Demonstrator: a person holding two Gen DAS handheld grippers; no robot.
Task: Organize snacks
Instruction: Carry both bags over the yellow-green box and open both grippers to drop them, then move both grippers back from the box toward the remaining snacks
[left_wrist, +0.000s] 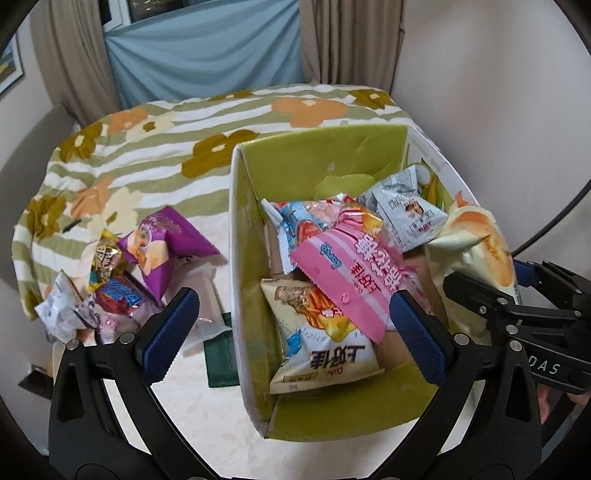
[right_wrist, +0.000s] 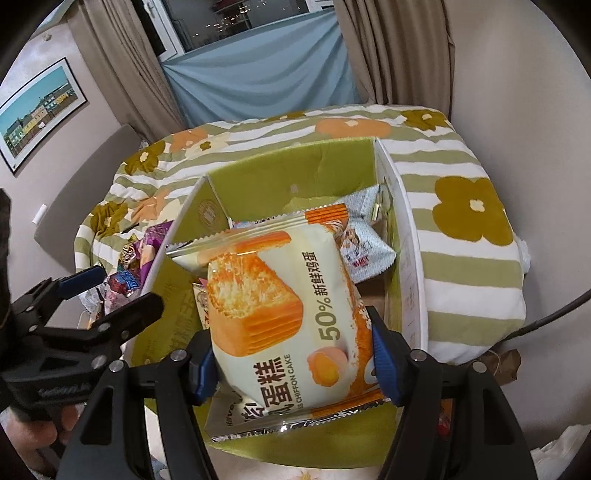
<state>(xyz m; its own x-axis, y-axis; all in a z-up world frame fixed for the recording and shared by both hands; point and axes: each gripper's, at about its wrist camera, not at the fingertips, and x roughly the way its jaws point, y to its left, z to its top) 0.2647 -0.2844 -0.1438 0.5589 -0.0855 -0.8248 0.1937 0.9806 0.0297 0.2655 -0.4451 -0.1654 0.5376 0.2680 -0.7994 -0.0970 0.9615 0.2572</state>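
A green-lined cardboard box (left_wrist: 314, 158) stands on the table and holds several snack packs: a pink pack (left_wrist: 343, 269), a cream pack (left_wrist: 325, 354), a grey pack (left_wrist: 406, 210). My right gripper (right_wrist: 291, 362) is shut on an orange-and-cream chiffon cake pack (right_wrist: 273, 306) and holds it over the box (right_wrist: 288, 166); the cake pack also shows in the left wrist view (left_wrist: 476, 243). My left gripper (left_wrist: 291, 332) is open and empty, astride the box's left wall. A heap of loose snacks, with a purple pack (left_wrist: 162, 243) on top, lies left of the box.
A flowered green-striped cloth (left_wrist: 147, 155) covers the far part of the table. A dark green flat item (left_wrist: 221, 358) lies by the box's left wall. A wall is close on the right. Curtains and a blue cloth hang behind.
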